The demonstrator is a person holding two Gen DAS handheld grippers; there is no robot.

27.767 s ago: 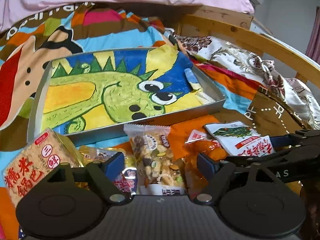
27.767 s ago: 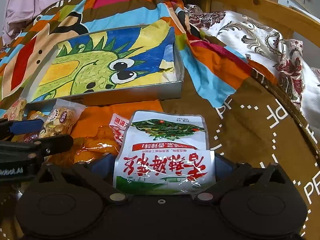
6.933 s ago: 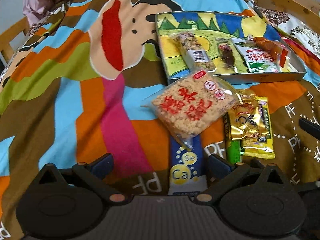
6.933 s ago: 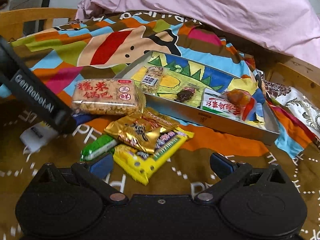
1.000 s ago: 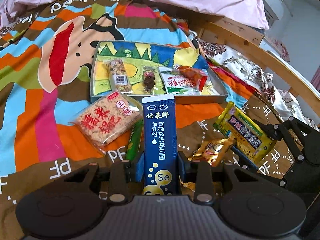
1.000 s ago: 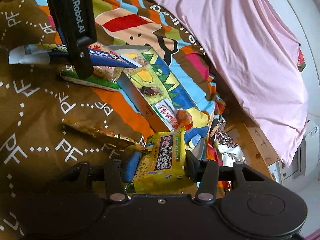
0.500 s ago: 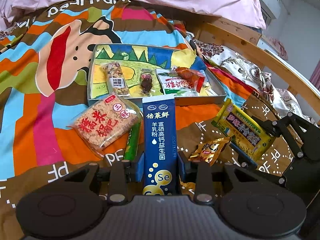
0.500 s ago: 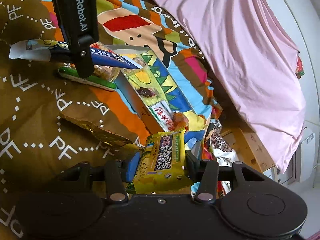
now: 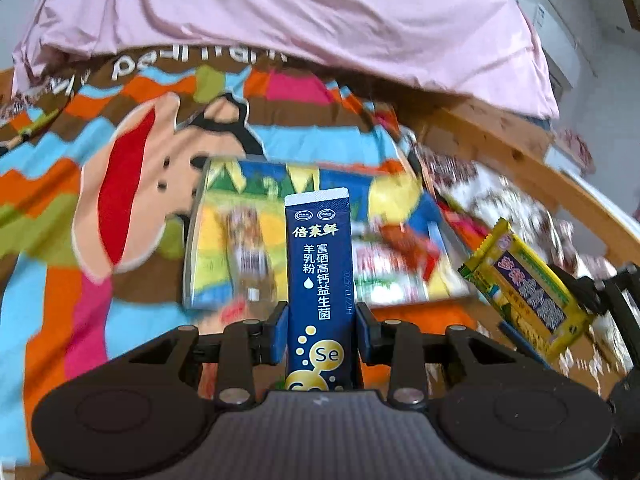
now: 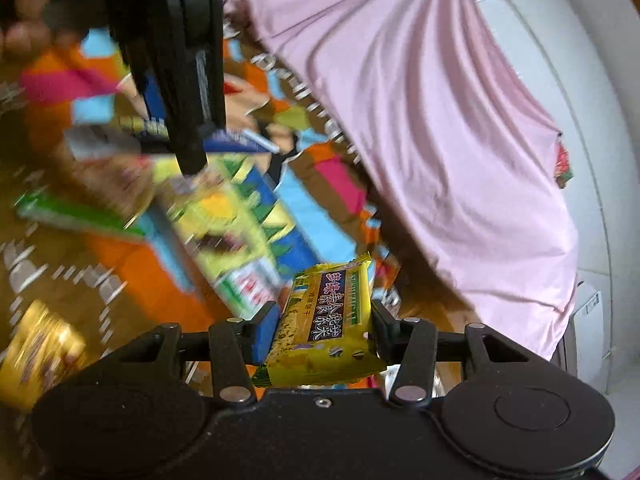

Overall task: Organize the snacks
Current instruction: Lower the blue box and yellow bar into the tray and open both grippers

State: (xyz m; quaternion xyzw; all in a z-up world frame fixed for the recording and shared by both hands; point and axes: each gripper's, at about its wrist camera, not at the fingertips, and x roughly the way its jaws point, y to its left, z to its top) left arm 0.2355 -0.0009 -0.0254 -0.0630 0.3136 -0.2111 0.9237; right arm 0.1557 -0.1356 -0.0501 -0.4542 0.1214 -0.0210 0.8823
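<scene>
The left gripper (image 9: 321, 330) clamped a blue milk-powder sachet (image 9: 319, 276) while the right gripper (image 10: 325, 330) pinched a yellow snack packet (image 10: 326, 328) above the tray (image 9: 191, 256).

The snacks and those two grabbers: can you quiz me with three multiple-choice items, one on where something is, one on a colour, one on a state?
1. Where is the blue packet?
A. in the tray
B. between the left gripper's fingers
C. on the pink cover

2. What colour is the packet in the right gripper?
A. yellow
B. red
C. white

3. How does the right gripper stand?
A. wide open, nothing in it
B. out of sight
C. shut on its packet

Answers: B, both pads press the blue packet's sides; A, its wrapper is yellow; C, the pads clamp the yellow packet.
</scene>
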